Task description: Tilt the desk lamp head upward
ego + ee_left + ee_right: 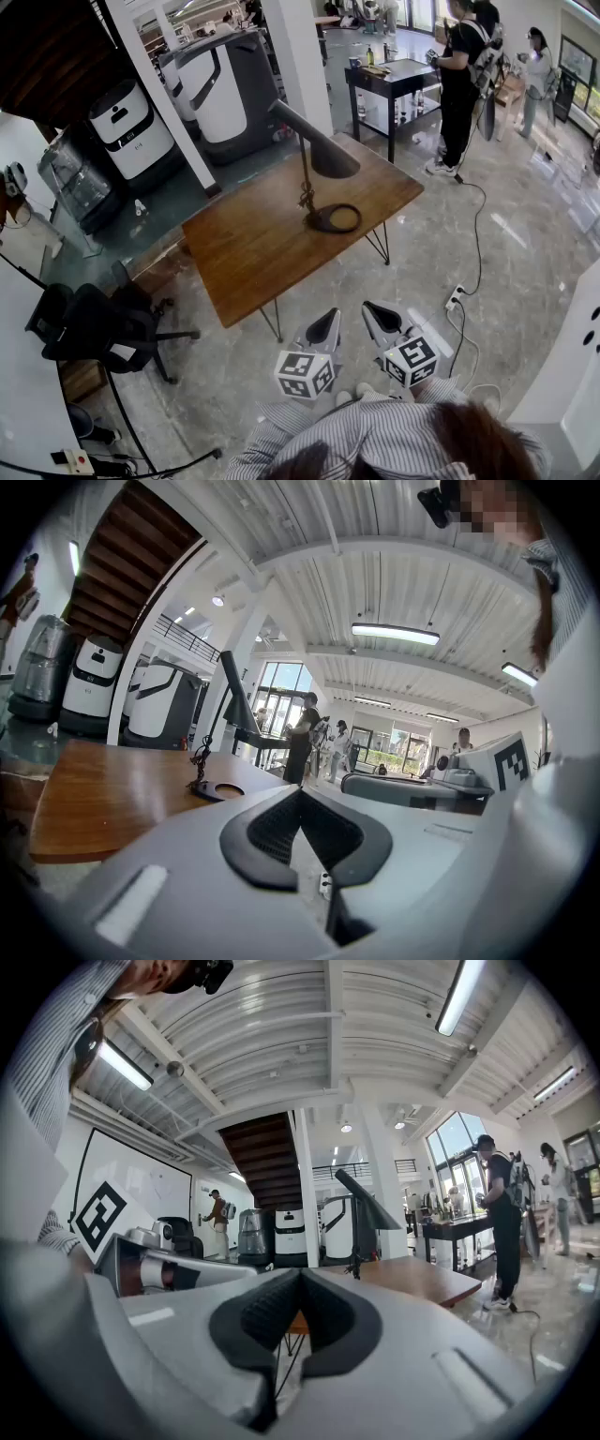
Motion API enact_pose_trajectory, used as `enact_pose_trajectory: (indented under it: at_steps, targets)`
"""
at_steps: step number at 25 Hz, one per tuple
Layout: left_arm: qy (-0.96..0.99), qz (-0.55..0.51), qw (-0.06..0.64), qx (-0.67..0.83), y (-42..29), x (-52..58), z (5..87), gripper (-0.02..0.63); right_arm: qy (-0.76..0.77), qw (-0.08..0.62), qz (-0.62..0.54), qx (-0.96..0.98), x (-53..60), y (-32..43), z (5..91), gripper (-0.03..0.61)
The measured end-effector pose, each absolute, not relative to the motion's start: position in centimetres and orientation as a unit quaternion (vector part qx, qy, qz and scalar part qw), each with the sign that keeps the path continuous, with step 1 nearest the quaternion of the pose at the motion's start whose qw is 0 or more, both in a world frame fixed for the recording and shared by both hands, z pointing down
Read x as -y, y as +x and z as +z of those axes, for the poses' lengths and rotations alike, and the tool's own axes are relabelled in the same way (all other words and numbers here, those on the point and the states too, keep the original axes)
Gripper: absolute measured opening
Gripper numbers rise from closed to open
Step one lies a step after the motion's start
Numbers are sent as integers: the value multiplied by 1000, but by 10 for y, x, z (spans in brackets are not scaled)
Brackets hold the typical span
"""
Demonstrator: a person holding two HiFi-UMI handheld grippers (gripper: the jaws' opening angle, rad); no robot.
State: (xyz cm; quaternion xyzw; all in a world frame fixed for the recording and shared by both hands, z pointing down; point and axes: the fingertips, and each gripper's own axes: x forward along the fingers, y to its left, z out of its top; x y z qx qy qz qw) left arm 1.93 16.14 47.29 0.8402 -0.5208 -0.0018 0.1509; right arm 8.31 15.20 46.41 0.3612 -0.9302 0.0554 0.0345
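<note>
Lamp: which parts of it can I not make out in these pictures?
- Joint: in the head view the lamp head covers it; in both gripper views it is too small.
- Bulb: the lamp head hides it in every view.
- Switch: the lamp is too small in all views to show one.

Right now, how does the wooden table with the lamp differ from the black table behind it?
The wooden table is brown and stands on thin hairpin legs; the black table is dark, with straight legs and a lower shelf. The wooden table carries only a desk lamp; the black table carries several small items, too small to name. Both stand on the glossy floor.
</note>
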Motion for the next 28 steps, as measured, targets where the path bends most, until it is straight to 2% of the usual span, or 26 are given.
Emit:
enact_pose_trajectory:
  at_steps: [8, 28]
  targets:
    - [833, -12, 150, 532, 3, -147, 467, 0, 356, 49, 34, 933, -143, 78, 461, 0]
    - [842, -40, 138, 519, 38, -117, 468, 0, 330, 57, 8, 942, -115, 96, 477, 0]
